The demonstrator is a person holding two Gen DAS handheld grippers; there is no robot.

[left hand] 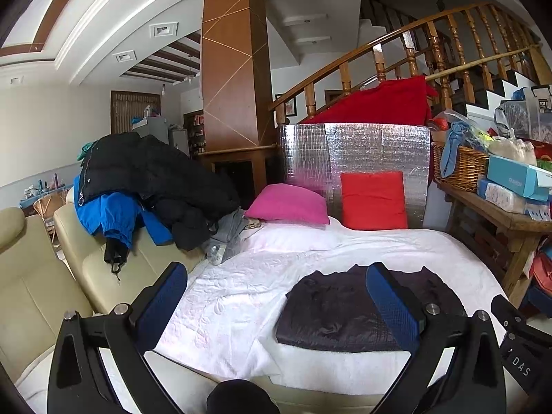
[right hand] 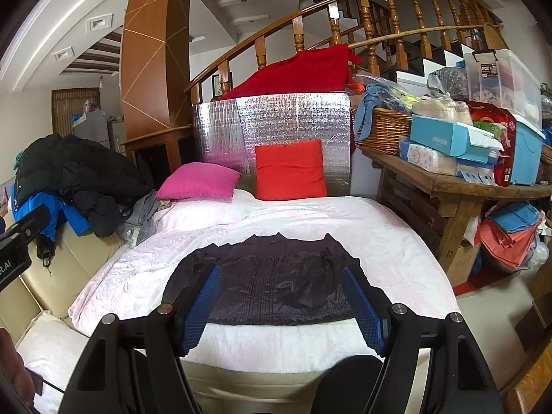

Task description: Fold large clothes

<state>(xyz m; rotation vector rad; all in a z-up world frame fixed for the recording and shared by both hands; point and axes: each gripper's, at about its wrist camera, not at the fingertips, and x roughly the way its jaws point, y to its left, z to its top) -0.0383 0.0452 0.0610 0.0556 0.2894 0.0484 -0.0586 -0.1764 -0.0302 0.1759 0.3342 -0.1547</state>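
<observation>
Lying folded on the white bedcover (right hand: 396, 234), dark garment (right hand: 269, 276) beyond both empty, spread-apart tools: left tool (left hand: 276, 296), right tool (right hand: 281, 296)

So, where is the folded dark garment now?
In both wrist views the folded dark garment lies flat on the white bed cover, near its front edge, ahead of the open right gripper and well in front of the pink pillow.
</observation>
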